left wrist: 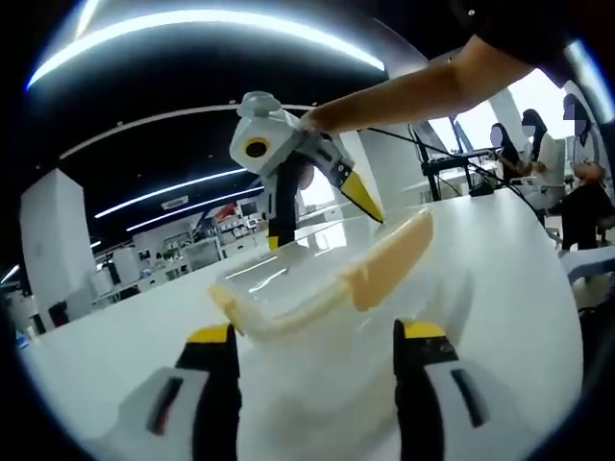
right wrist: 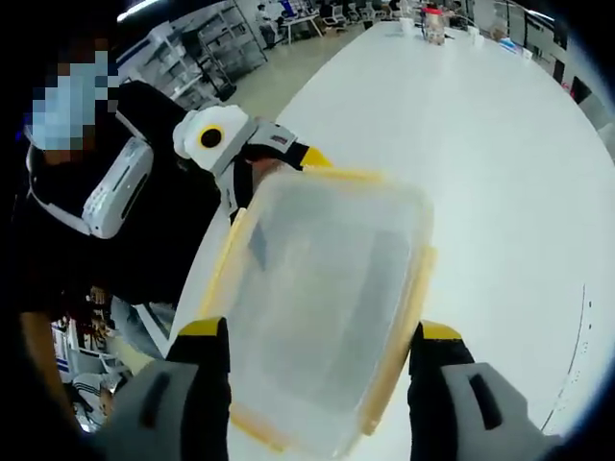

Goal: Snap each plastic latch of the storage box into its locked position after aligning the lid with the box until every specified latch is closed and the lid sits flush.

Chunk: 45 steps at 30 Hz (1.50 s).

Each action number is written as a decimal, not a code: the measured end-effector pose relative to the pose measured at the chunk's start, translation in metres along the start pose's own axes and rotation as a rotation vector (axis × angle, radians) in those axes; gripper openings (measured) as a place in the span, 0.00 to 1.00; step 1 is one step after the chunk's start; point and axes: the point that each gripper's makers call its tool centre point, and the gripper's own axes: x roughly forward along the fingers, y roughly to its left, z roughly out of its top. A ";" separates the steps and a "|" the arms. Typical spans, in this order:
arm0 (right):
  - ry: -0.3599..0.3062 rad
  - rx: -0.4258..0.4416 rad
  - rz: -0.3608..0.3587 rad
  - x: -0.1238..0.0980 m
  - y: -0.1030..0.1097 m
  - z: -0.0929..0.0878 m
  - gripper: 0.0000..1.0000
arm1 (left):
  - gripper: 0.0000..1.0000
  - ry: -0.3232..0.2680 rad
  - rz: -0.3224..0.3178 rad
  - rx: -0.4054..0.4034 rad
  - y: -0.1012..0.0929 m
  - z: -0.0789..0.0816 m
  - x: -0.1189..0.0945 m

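A clear plastic storage box with a clear lid and pale yellow latches lies on the white table. My left gripper is open, its black, yellow-tipped jaws wide apart at the box's near end. My right gripper comes down from above at the far end, its fingers spread over the rim. In the right gripper view the box lies lengthwise between the open jaws of my right gripper. A yellow latch runs along its right side. My left gripper straddles the far left corner.
A person in dark clothes stands at the table's left edge. The white table stretches far away, with small items at its far end. Seated people and desks are at the back right.
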 end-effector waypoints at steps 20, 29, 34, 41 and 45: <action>-0.032 0.088 0.000 0.005 0.000 0.005 0.66 | 0.63 0.002 -0.005 0.004 0.008 -0.004 0.015; 0.012 0.109 0.008 0.007 0.000 0.008 0.64 | 0.63 -0.002 -0.012 0.004 0.005 -0.002 0.014; 0.063 0.117 0.019 0.007 -0.001 0.008 0.62 | 0.63 -0.005 -0.015 0.006 0.005 -0.002 0.013; 0.118 0.124 0.049 0.007 -0.004 0.007 0.59 | 0.63 -0.011 -0.017 0.007 0.004 -0.001 0.012; 0.125 0.128 0.063 0.006 -0.007 0.007 0.58 | 0.63 -0.011 -0.017 0.009 0.005 -0.001 0.012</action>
